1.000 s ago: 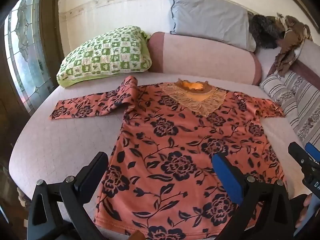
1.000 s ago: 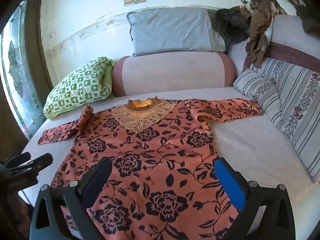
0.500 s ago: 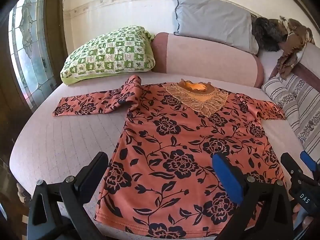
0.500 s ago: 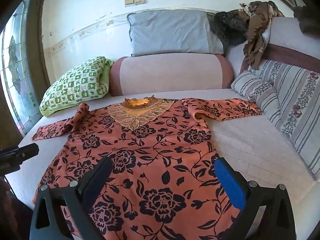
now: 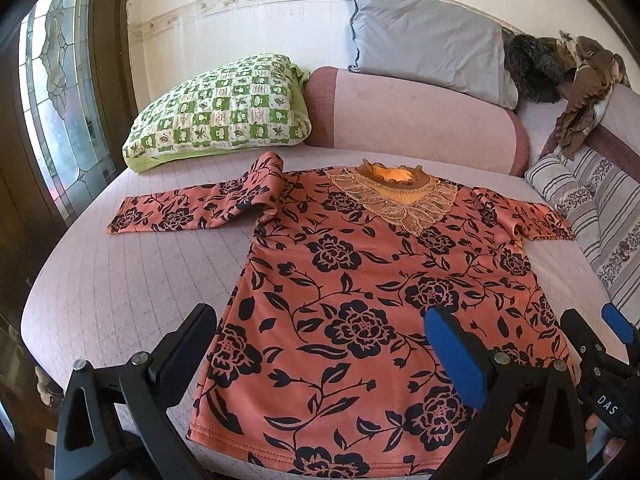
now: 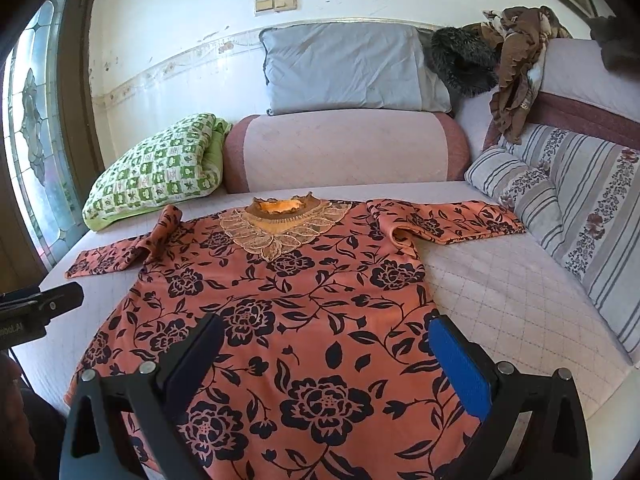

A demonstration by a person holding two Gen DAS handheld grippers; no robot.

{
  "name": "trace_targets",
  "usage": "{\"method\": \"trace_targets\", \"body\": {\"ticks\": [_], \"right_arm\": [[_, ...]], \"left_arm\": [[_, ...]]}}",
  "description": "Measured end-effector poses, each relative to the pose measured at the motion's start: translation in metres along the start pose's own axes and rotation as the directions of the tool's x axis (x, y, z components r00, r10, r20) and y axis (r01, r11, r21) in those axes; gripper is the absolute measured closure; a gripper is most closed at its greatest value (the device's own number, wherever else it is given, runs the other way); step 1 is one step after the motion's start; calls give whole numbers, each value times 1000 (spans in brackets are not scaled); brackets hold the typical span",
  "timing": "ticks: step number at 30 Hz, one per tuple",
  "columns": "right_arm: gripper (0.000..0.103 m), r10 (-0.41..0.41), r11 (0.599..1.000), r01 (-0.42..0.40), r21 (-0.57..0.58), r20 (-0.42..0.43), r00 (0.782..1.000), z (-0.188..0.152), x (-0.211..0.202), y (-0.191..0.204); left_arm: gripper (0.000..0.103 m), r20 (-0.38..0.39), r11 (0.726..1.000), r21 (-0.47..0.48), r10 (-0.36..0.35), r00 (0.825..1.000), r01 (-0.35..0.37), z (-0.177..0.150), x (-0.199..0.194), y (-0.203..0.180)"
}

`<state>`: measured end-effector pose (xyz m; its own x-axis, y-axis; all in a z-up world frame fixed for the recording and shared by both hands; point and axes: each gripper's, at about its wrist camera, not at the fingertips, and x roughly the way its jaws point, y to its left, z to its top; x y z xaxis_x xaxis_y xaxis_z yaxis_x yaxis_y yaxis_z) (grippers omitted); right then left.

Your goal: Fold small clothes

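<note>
An orange long-sleeved top with black flowers [image 5: 360, 280] lies flat, front up, on the pale quilted daybed [image 5: 120, 280], lace collar [image 5: 396, 196] away from me and both sleeves spread out. It also shows in the right wrist view [image 6: 304, 320]. My left gripper [image 5: 320, 352] is open and empty, held above the hem at the top's lower left. My right gripper [image 6: 328, 360] is open and empty above the lower right part of the top; it shows at the right edge of the left wrist view [image 5: 600, 344]. Neither gripper touches the cloth.
A green checked pillow [image 5: 220, 116] lies at the back left by a stained-glass window [image 5: 52, 112]. A pink bolster [image 5: 416, 120] and grey pillow [image 5: 428, 44] stand behind the top. Striped cushions [image 6: 568, 216] and heaped brown clothes [image 6: 516, 64] are on the right.
Both grippers have risen and pulled back slightly, so more of the top and bed shows. Both stay open. The top has not moved.
</note>
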<state>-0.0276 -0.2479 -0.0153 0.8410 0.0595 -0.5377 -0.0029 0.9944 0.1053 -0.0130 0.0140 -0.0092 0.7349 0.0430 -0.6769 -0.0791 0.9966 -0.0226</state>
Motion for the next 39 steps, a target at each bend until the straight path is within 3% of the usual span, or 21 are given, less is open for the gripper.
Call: {"method": "trace_targets", "body": {"ticks": [39], "right_arm": [[0, -3, 1000, 3, -11, 1, 1000, -1, 0, 0]], "left_arm": [[0, -3, 1000, -6, 2, 1000, -2, -3, 4, 0]]}}
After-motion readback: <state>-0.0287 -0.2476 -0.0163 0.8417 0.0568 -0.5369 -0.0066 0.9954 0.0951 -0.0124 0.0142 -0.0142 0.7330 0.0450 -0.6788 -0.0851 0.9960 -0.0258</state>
